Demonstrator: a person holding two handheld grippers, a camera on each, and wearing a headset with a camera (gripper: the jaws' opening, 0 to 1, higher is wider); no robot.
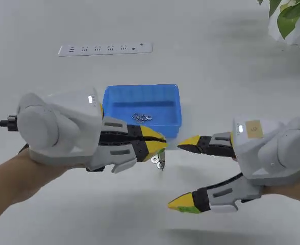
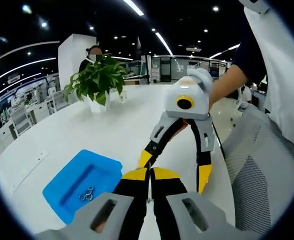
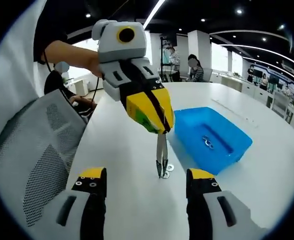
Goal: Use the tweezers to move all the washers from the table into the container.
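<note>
Now: L gripper [image 1: 160,145] shut tight on tweezers [image 1: 161,162], tips down at washer [image 1: 154,160] on table [image 1: 140,209], just by near wall of blue box [image 1: 119,109]. More washers [image 1: 142,118] piled mid box. R gripper [image 1: 183,173] wide open, holds nothing, near tweezers, not touching.

container [image 1: 140,90] blue | washers [image 1: 142,118] silver | tweezers [image 3: 161,152] silver | table [image 1: 216,61] white | plant [image 1: 291,15] green

Tweezers [image 3: 161,152] tips-down beside a washer [image 3: 168,167] on the desk [image 3: 117,150]
Clamped in left gripper [image 3: 156,124] at 11 o'clock; right gripper [image 3: 147,175] fingers [image 3: 93,187] spread wide at 6 o'clock; blue container [image 3: 222,160] with more washers [image 3: 207,143] at 3 o'clock.
</note>
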